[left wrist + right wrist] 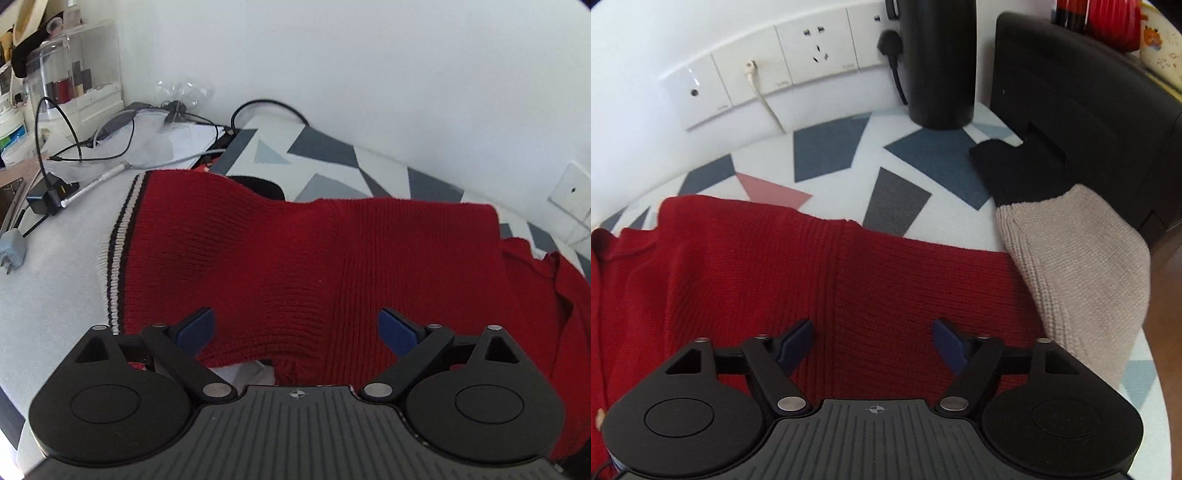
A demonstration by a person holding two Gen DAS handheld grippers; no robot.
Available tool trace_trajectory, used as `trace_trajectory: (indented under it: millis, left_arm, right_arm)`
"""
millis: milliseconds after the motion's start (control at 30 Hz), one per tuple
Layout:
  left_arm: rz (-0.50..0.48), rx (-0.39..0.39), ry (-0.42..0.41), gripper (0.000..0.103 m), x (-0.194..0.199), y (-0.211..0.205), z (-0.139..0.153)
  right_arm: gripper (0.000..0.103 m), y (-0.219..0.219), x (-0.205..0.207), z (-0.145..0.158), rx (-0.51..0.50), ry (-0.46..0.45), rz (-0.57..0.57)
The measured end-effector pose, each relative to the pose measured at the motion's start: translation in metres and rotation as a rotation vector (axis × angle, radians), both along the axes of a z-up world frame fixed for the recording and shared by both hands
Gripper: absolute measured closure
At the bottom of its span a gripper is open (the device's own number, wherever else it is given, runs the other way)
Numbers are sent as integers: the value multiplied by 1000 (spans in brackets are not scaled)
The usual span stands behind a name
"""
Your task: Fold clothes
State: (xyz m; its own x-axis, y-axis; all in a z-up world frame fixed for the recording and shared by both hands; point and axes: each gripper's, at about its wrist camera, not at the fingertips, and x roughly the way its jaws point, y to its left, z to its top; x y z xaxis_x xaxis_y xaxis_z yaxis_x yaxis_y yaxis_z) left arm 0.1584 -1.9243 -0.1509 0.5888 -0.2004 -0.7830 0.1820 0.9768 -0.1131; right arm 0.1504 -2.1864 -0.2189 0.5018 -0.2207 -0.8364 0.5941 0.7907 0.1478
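The red knitted sweater (314,266) lies spread across the counter (55,277), one end with its striped hem (118,251) over the pale grey cover, the other reaching the beige sleeve (1071,266) near the right edge. The left claw (297,330) hangs over the near part of the knit with its blue pads (197,328) spread wide and nothing between them; the right claw (873,343) is likewise spread and empty above the red fabric. Judging from this, the step in hand is taking hold of the near edge for a fold. To do it well, each claw should come down onto the edge itself, not the middle of the cloth, catch every layer there, and the two should sit evenly apart so the fold line runs straight and the beige sleeve gets tucked in instead of trailing off the counter. The near edge is mostly hidden under both claw bodies; a white patch (243,373) shows beneath the left one, possibly an inner layer or another garment, though that is hard to tell. How many layers the sweater already has cannot be made out, and the black cuff (1008,166) end runs against a dark box (1089,110)
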Motion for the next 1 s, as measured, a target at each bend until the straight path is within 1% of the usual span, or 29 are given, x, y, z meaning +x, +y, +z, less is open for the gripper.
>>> trace_trajectory:
  millis: [33,67,100,133,167,233,300,333,367,400,433,467,567,633,700,767,800,867,933,967,1000]
  left_arm:
    - [26,5,34,7,8,0,-9]
    - [56,-3,61,7,15,1,-17]
    - [76,-22,76,7,19,3,-24]
    - [85,-22,77,7,22,3,-30]
    - [89,8,65,7,23,3,-33]
    - [101,87,38,5,25,0,-39]
    - [106,84,24,0,29,3,-45]
    - [108,70,26,0,30,6,-47]
    - [103,61,29,0,32,8,-47]
    - [96,57,32,0,34,9,-47]
    - [85,59,34,0,35,10,-46]
    - [76,57,36,0,37,11,-46]
    - [67,37,40,0,39,16,-48]
    - [62,39,39,0,41,15,-48]
    - [64,37,43,0,42,14,-49]
    - [64,37,44,0,42,14,-49]
    - [65,35,43,0,42,14,-50]
    - [65,31,40,0,41,14,-50]
    - [70,27,41,0,40,14,-50]
    - [72,25,45,0,40,14,-50]
    - [72,24,54,0,40,13,-49]
  right_arm:
    - [17,1,5,-2,-7,6,2]
    - [14,5,11,-2,-20,24,12]
    - [14,9,16,-3,-44,42,21]
    - [14,13,20,-4,-68,56,30]
    - [16,18,21,-5,-98,68,36]
    - [16,22,21,-7,-138,78,40]
    - [17,9,17,-9,-147,77,-11]
    - [16,-2,15,-10,-147,76,-51]
    - [13,-14,13,-11,-140,69,-85]
    - [10,-22,13,-13,-140,69,-100]
    - [3,-28,15,-14,-142,71,-111]
    - [1,-33,18,-16,-145,69,-124]
    - [1,-43,27,-17,-156,52,-155]
    - [1,-47,31,-17,-156,46,-172]
    - [4,-47,31,-12,-143,42,-184]
    - [25,-34,23,3,-132,-3,-137]
    - [25,-26,18,12,-126,-31,-115]
    - [25,-4,-6,35,-81,-134,-91]
    - [25,16,-31,52,14,-207,-98]
    - [25,25,-43,57,71,-237,-114]
    - [26,29,-56,55,131,-260,-141]
